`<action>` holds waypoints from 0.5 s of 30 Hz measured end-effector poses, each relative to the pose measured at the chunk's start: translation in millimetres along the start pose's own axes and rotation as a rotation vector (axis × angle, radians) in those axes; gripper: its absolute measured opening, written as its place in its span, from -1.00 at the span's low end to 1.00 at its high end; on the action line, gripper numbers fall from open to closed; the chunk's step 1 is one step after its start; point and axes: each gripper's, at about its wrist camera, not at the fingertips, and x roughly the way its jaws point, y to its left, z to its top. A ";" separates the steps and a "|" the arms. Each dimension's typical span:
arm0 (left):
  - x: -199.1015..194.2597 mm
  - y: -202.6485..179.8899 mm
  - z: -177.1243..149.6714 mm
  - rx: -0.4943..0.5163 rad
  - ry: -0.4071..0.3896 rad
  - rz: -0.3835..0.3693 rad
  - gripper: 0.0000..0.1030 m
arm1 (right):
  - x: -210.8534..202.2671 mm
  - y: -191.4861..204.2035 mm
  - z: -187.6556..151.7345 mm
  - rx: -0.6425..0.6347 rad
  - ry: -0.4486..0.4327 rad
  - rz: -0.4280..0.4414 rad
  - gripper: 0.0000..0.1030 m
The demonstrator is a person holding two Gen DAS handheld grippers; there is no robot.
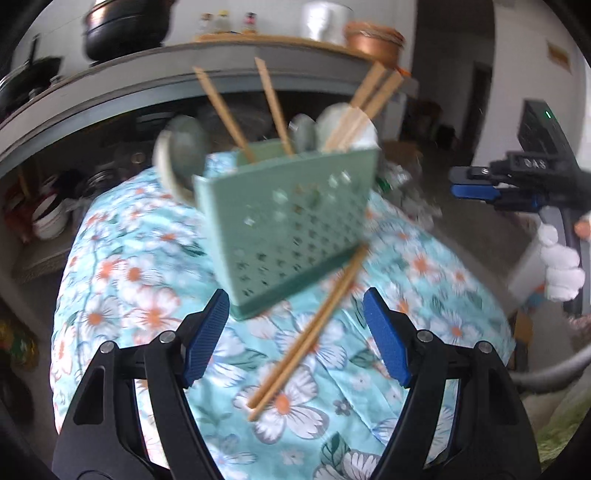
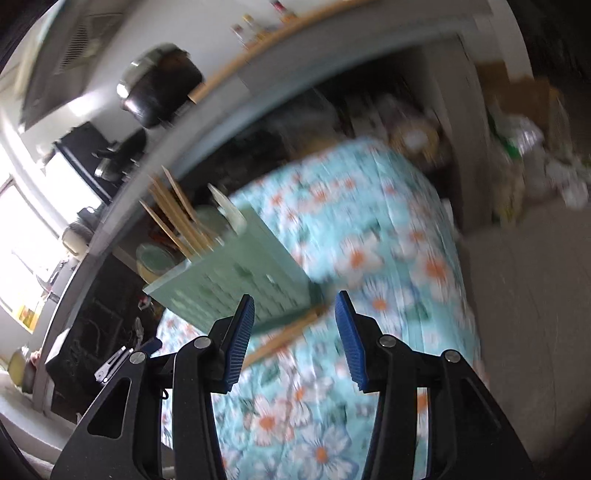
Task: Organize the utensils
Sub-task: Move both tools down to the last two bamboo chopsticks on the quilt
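A: Pale green perforated utensil holder (image 1: 291,221) standing on the flower-print cloth (image 1: 147,295) over the bench, roughly mid-surface. Tilted in both views, though possibly only from the camera's roll.

B: Contents?

A: Wooden chopsticks (image 1: 221,110) sticking up out of the top, fanned apart, some leaning left, a pair leaning right. Between them pale spoons (image 1: 181,147), bowls up, blurred. Same seen from the right wrist: holder (image 2: 236,280) with chopsticks (image 2: 177,218) and a spoon (image 2: 229,210) rising from it.

B: Anything outside it?

A: One loose pair of chopsticks (image 1: 310,332) flat on the cloth, running diagonally from the holder's lower right corner toward the camera. In the right view, blurred, just past the holder's base (image 2: 284,336).

B: Left gripper?

A: Left gripper (image 1: 295,332) wide apart, nothing clamped. Loose pair lying between and below the blue pads, not touched.

B: Right?

A: Right gripper (image 2: 295,332) partly spread, empty; seen from the side in the left view (image 1: 476,188), held in a white-gloved hand (image 1: 561,269), well off to the right of the holder. Holder's near corner just ahead of its left pad, no contact visible.

B: Around the bench?

A: Shelf (image 1: 184,55) behind with a dark pot (image 1: 125,29) and a copper bowl (image 1: 373,40).
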 end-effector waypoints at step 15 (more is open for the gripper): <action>90.1 -56.1 -29.0 0.481 0.211 0.187 -0.48 | 27.6 -29.7 -18.7 0.132 0.110 0.005 -0.13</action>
